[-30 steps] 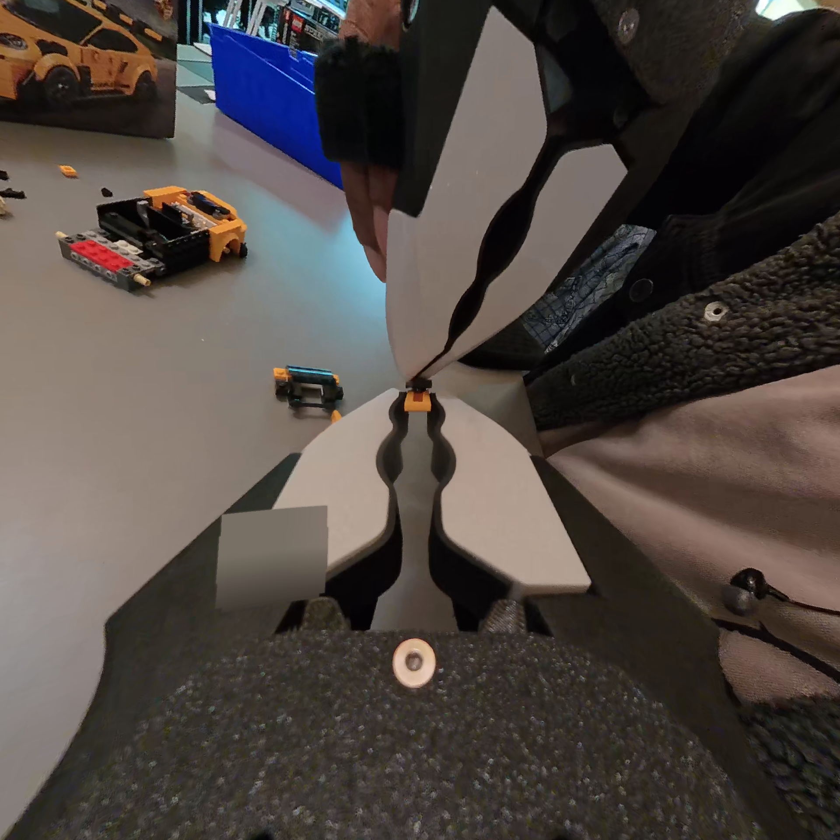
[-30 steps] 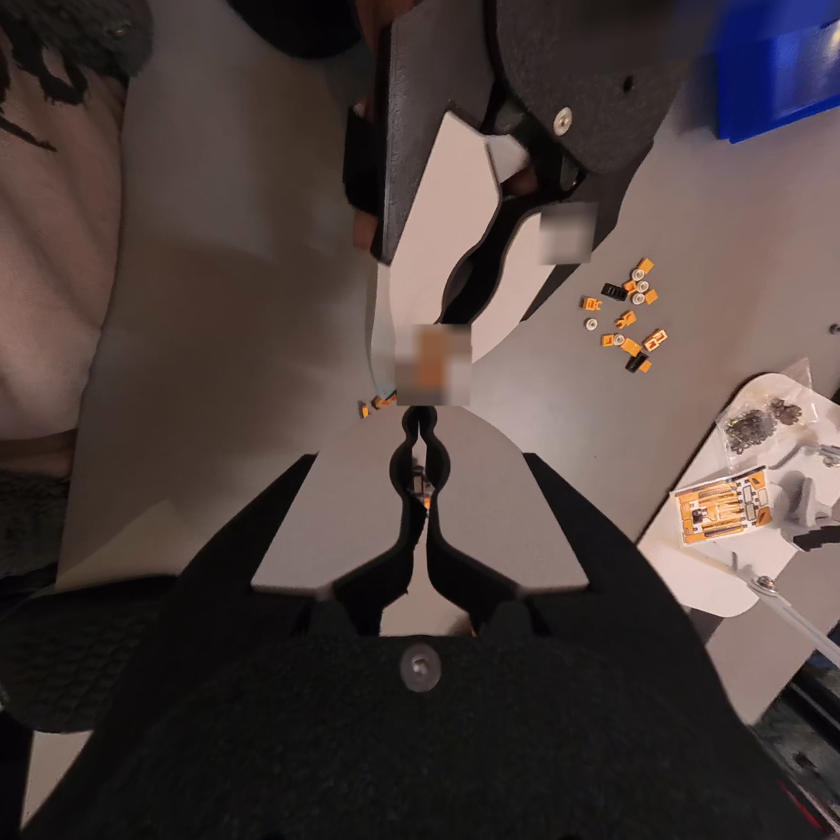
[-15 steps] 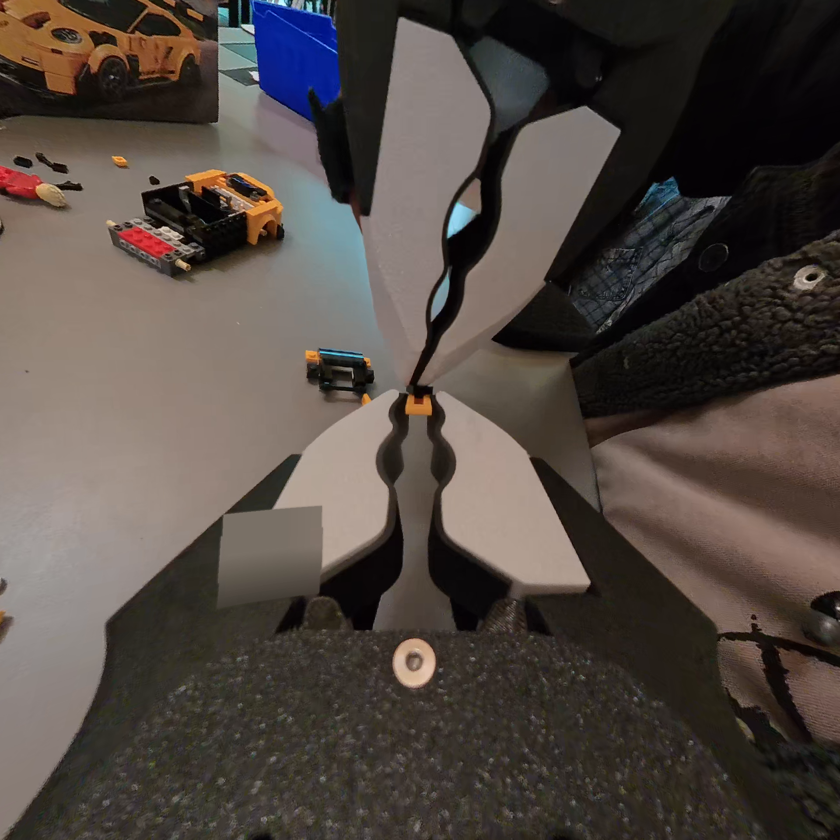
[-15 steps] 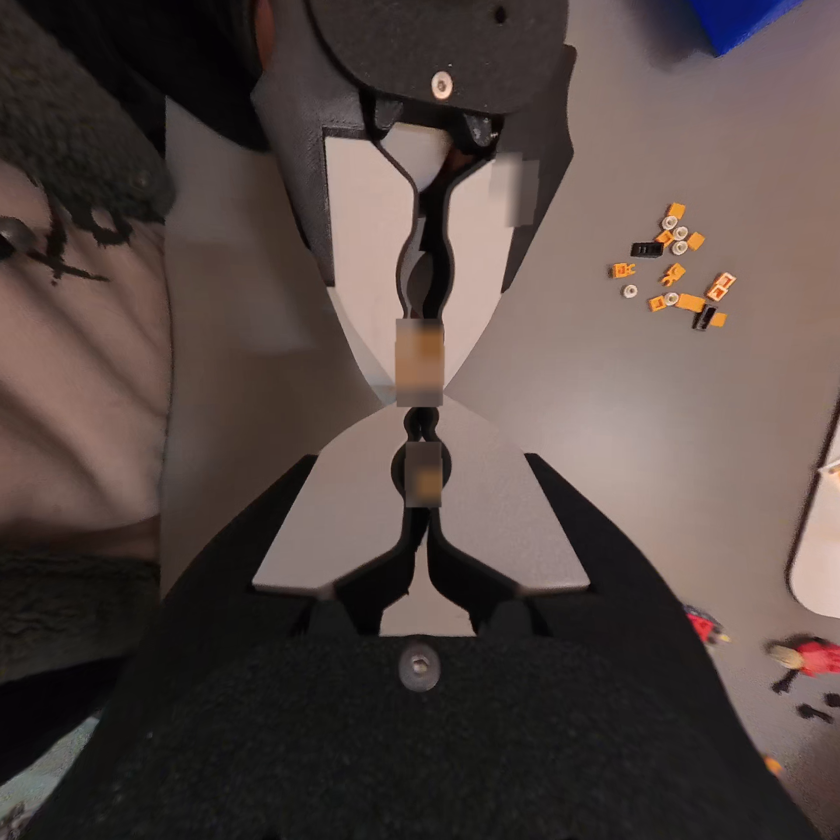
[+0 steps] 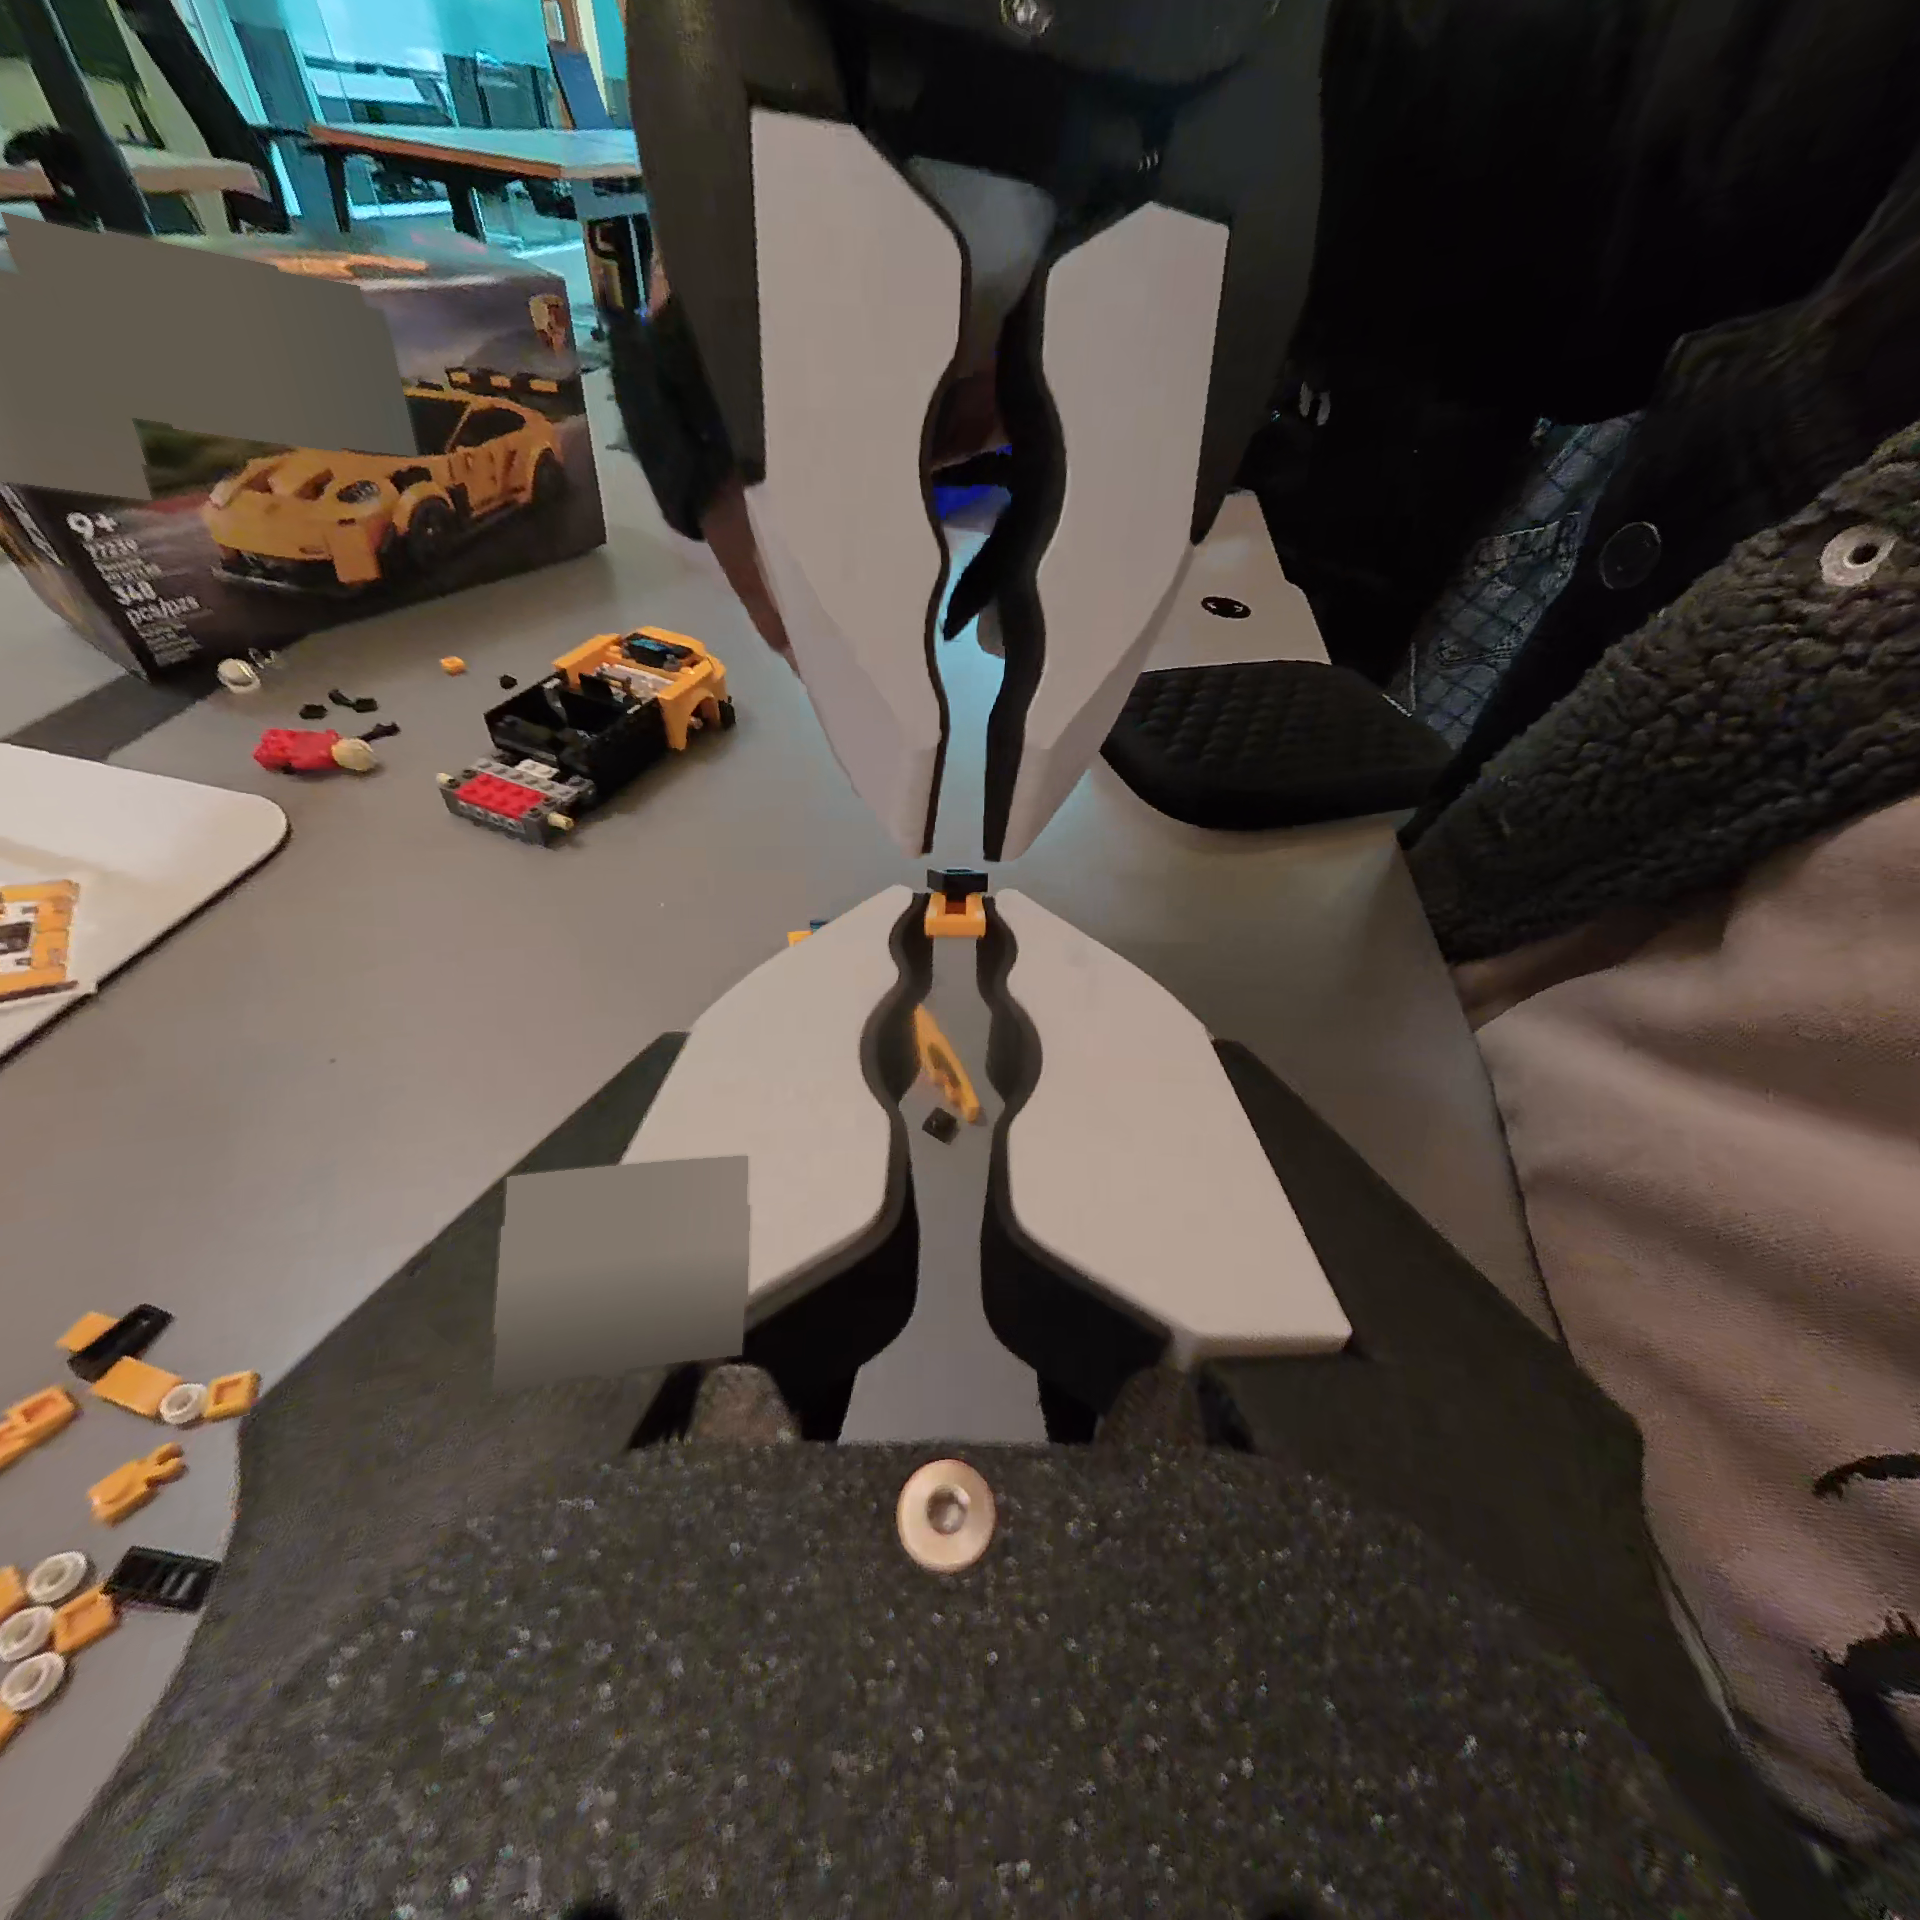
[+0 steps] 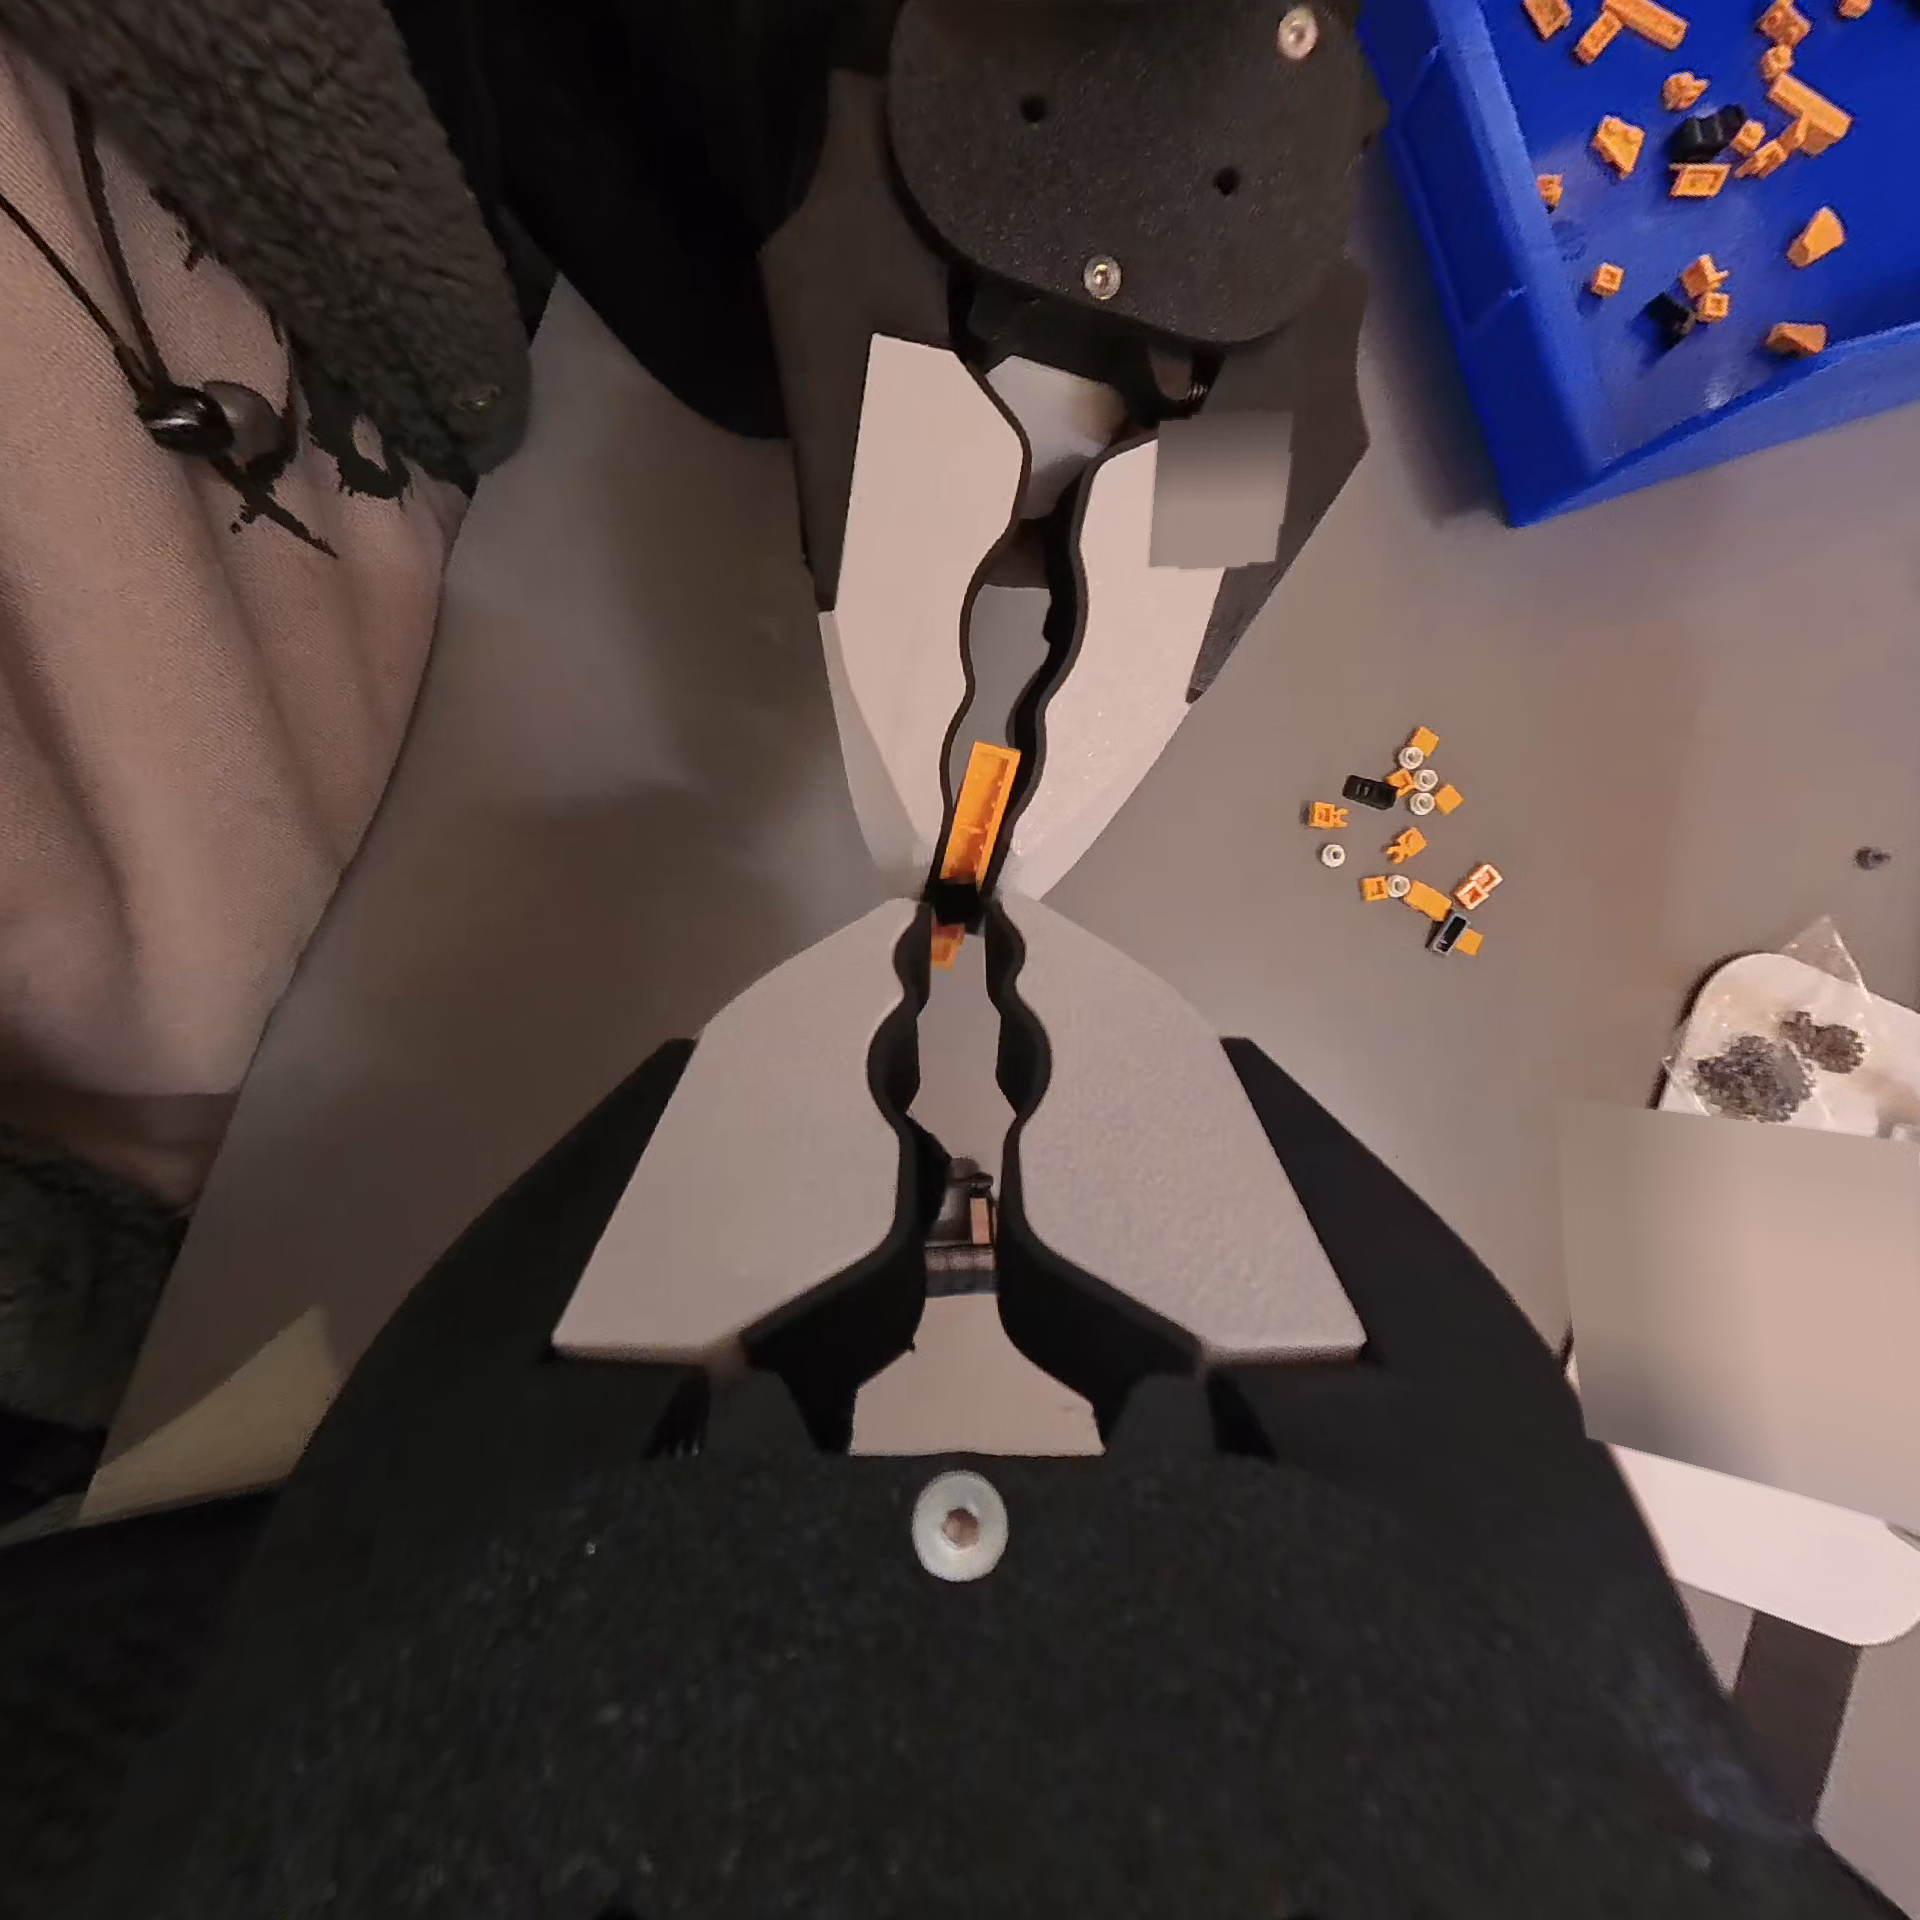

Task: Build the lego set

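Observation:
My left gripper (image 5: 954, 914) is shut on a small orange plate (image 5: 954, 916), held above the grey table. The plate also shows lengthwise in the right wrist view (image 6: 979, 816). My right gripper (image 6: 954, 912) meets it tip to tip from the opposite side. It is shut on a tiny black piece (image 6: 956, 902), which sits against the end of the orange plate. In the left wrist view the black piece (image 5: 956, 881) lies on the plate, just below the right fingertips (image 5: 914, 821).
A partly built black and orange car (image 5: 603, 727), a red minifigure (image 5: 301, 748) and the set's box (image 5: 312, 499) lie to the left. Loose small pieces (image 6: 1403, 842) and a blue bin (image 6: 1558, 436) lie right. A white tray (image 5: 135, 831) and a person's jacket (image 5: 1714, 1143) are close. The tips of both grippers are at nearly the same place.
Both grippers have turned together while staying tip to tip. The box and loose pieces have come into the left view and the blue bin into the right view. Both grips are unchanged.

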A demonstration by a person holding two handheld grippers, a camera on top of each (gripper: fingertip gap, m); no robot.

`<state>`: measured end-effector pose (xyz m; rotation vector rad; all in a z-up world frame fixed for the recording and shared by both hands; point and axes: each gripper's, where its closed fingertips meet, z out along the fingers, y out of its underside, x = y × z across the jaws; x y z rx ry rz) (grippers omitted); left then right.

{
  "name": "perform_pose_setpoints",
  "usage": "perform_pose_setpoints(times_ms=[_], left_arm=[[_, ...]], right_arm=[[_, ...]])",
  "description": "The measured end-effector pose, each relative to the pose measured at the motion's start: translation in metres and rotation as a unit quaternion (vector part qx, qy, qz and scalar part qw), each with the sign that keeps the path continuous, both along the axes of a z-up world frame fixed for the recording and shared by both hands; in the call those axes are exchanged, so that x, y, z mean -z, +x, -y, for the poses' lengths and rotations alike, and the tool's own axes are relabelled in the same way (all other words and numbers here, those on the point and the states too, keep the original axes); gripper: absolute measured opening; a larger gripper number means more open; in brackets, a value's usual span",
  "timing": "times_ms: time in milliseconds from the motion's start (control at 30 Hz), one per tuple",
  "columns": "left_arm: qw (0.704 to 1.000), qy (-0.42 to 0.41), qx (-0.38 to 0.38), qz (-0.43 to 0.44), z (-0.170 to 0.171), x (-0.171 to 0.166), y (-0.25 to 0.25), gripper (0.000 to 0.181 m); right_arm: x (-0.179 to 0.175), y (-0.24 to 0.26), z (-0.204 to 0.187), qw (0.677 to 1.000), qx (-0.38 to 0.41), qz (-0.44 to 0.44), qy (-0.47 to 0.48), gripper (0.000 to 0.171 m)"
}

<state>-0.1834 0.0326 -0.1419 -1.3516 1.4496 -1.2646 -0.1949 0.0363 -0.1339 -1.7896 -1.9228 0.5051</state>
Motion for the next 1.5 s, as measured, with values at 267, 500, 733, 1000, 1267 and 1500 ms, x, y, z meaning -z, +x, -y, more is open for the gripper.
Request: perform_pose_setpoints(times_ms=[267, 500, 733, 1000, 1267, 1500], left_arm=[[0.999, 0.039, -0.009, 0.0, 0.0, 0.0, -0.001, 0.008], [0.995, 0.093, -0.029, -0.012, -0.001, 0.005, 0.001, 0.008], [0.994, 0.106, -0.026, -0.016, 0.002, 0.007, 0.003, 0.008], [0.992, 0.122, -0.036, -0.011, 0.001, 0.006, 0.003, 0.008], [0.988, 0.146, -0.051, -0.015, 0.0, 0.007, 0.005, 0.008], [0.989, 0.141, -0.043, -0.016, 0.002, 0.009, 0.005, 0.008]], right_arm=[[0.002, -0.002, 0.0, 1.0, 0.014, 0.002, -0.01, 0.008], [0.007, 0.0, 0.001, 0.996, 0.072, -0.021, -0.041, 0.008], [0.009, 0.002, 0.004, 0.997, 0.07, -0.021, -0.034, 0.008], [0.008, 0.002, 0.004, 0.996, 0.078, -0.021, -0.035, 0.008], [0.01, 0.003, 0.003, 0.995, 0.094, -0.02, -0.037, 0.008], [0.012, 0.004, 0.005, 0.995, 0.091, -0.019, -0.035, 0.008]])
